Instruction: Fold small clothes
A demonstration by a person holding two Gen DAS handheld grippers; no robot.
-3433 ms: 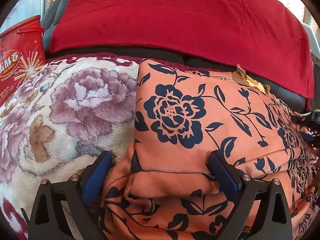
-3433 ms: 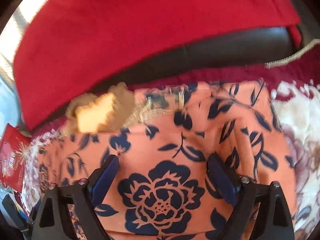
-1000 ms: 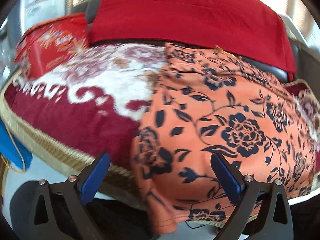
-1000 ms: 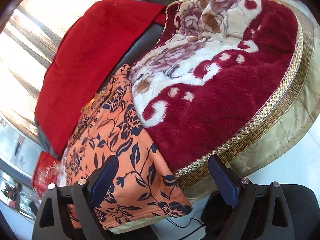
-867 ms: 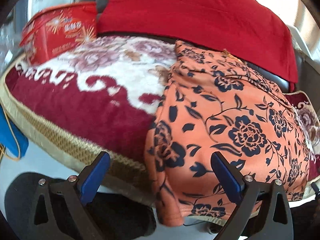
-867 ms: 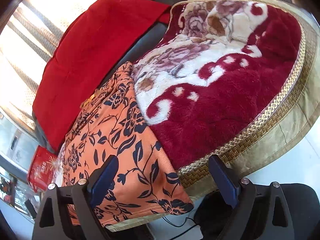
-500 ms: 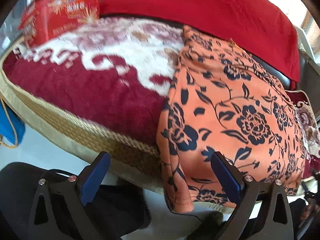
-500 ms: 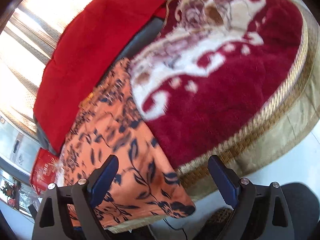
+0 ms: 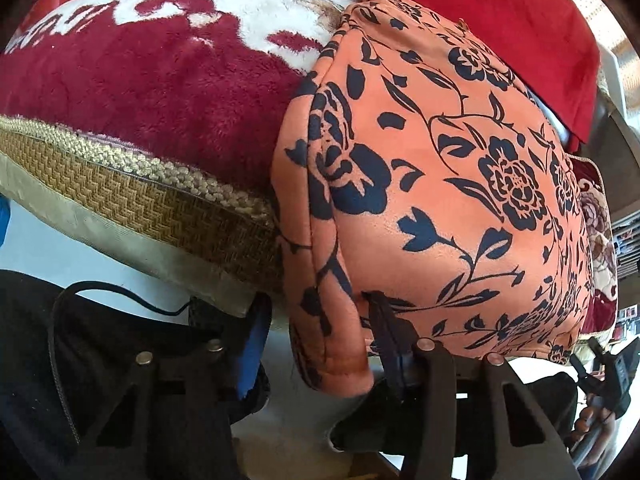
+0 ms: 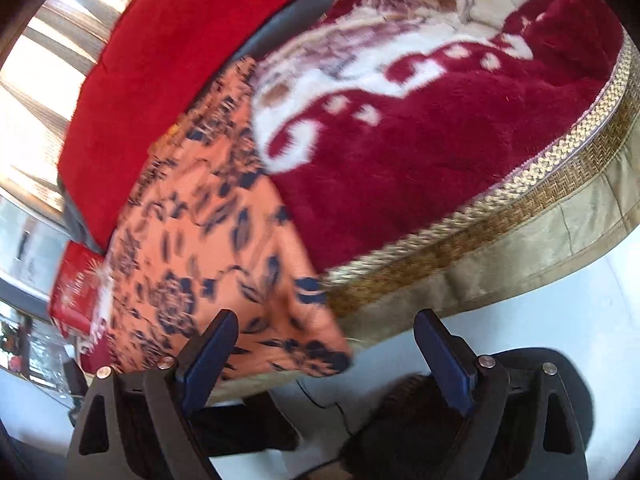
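Note:
An orange garment with dark blue flowers [image 9: 440,168] lies on a plush red and cream blanket [image 9: 140,80], its near edge hanging over the seat's woven gold trim. My left gripper [image 9: 320,336] is closing around the garment's hanging left corner. The right finger touches the cloth; the blue left pad [image 9: 254,344] stands a little off it. In the right wrist view the garment [image 10: 208,240] is blurred. My right gripper [image 10: 326,360] is open wide and starting to close, just below the garment's right corner, not touching it.
A red cloth [image 9: 500,12] covers the backrest behind the blanket [image 10: 440,140]. A red tin [image 10: 76,284] stands at the garment's far side. White floor, a black cable [image 9: 120,292] and dark shapes lie below the seat edge. A hand with the other gripper [image 9: 608,368] shows at lower right.
Both grippers dropped from the folded garment's top to its hanging near edge. The left jaws have narrowed around the left corner; the right jaws came up under the right corner.

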